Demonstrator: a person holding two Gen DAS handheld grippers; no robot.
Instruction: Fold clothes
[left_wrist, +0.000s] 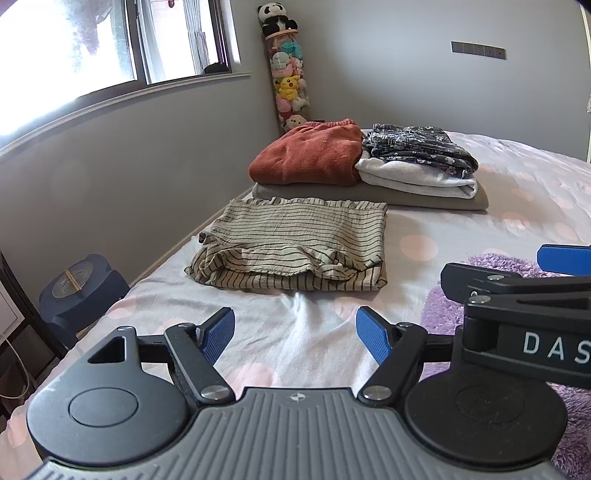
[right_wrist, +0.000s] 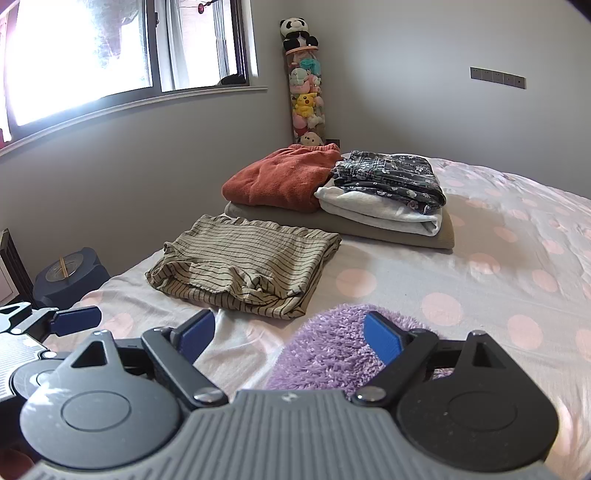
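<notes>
Fingers of your left gripper (left_wrist: 295, 338) stand spread wide with nothing between the blue pads, only bare bedsheet (left_wrist: 317, 343) under the gap. Your right gripper (right_wrist: 290, 334) is spread just as wide, and the fuzzy purple garment (right_wrist: 332, 350) lies under and between its fingers; whether either pad touches the pile you cannot tell. In the left wrist view that same purple fabric sits off to the right of your left fingers, partly behind the right gripper's black body.

Straight ahead of both pairs of fingers, a little way off, lies the folded striped garment (left_wrist: 291, 243), flat on the pink-dotted sheet. Beyond it, farther from the fingertips, is the finished stack: a rust-orange piece (left_wrist: 306, 155) and a dark floral piece (left_wrist: 421, 147) over a white one (left_wrist: 417, 177), all on a folded grey-beige layer (left_wrist: 369, 195). Past the stack, in the corner, stands a tall tube of plush toys (left_wrist: 288, 81) topped by a panda (left_wrist: 275, 18). To the left of your fingers the window (left_wrist: 110, 48) glares brightly.
</notes>
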